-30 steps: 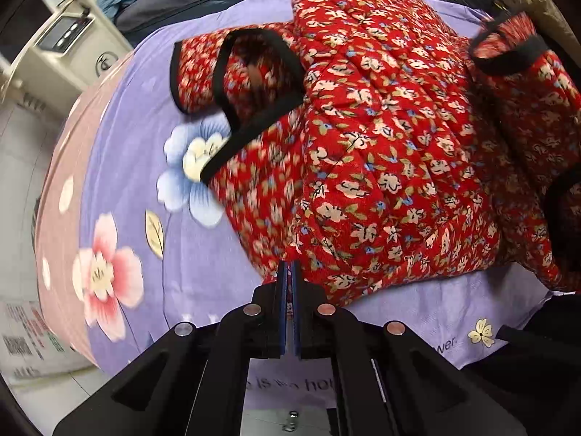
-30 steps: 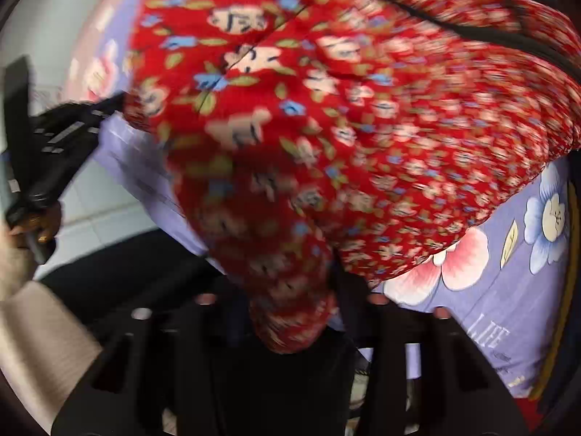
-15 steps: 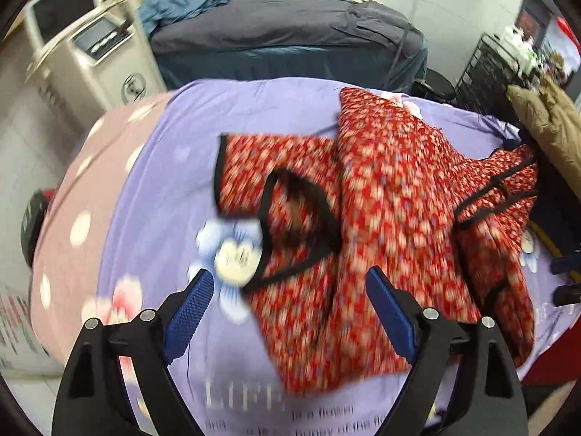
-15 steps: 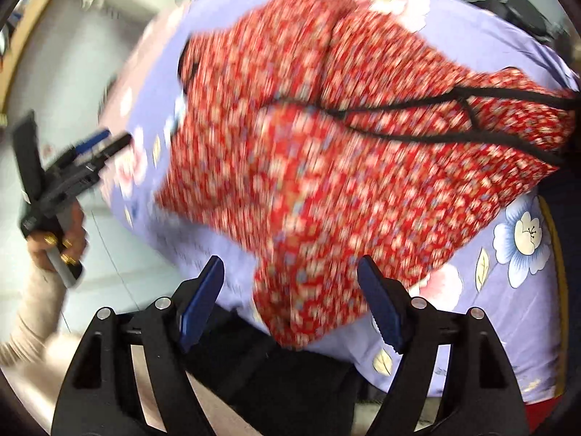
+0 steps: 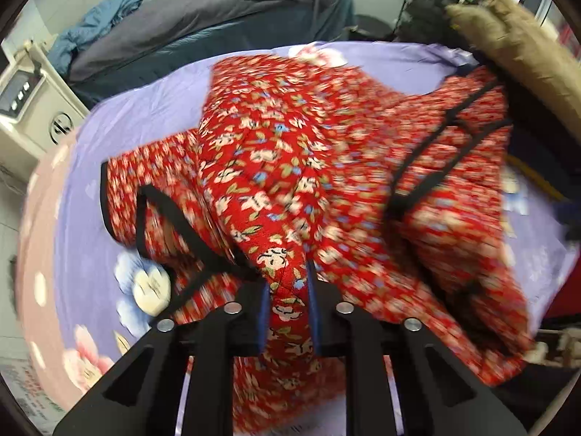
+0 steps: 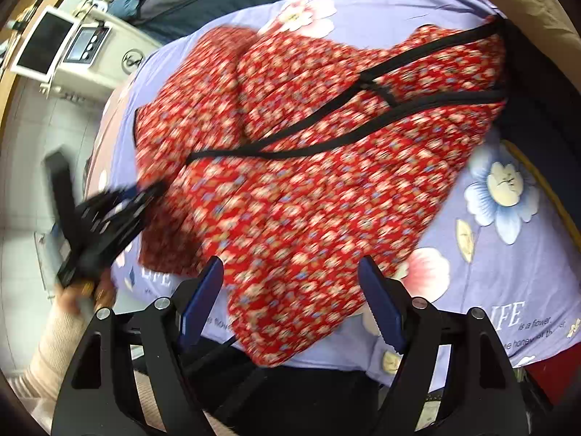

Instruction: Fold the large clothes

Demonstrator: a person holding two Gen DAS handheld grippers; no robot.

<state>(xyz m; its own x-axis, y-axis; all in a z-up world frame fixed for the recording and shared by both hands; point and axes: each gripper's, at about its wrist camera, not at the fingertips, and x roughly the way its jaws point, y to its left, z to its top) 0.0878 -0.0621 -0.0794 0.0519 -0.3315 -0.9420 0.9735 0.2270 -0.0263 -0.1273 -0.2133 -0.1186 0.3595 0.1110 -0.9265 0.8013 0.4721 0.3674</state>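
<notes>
A red quilted garment (image 5: 290,167), printed all over with small cream, blue and green flowers and edged in black trim (image 6: 326,116), is seen spread in a rumpled heap across a bed (image 6: 508,218) covered by a lilac sheet with large flowers. The garment is bunched into thick folds, and its outer parts are blurred.

The left hand-held gripper (image 5: 287,312) is closed down on a fold of the garment: a wad of red fabric is pinched between its blue pads (image 5: 263,312), with more cloth hanging below them. Ahead of this hand-held gripper the garment rises in a ridge; to its left a black-edged opening lies flat on the sheet, and to its right two black bands run across the cloth.

The right hand-held gripper (image 6: 290,301) is held wide open, nothing caught in it. The near hem of the garment lies between and just beyond its blue pads (image 6: 381,305), draped over the bed's edge. Whether the pads touch the cloth cannot be told. Far to its left, the left hand-held gripper is glimpsed, blurred, at the garment's edge.

A tan coat (image 5: 515,43) is seen beyond the bed to the right, and a white appliance (image 6: 87,54) to the far left.
</notes>
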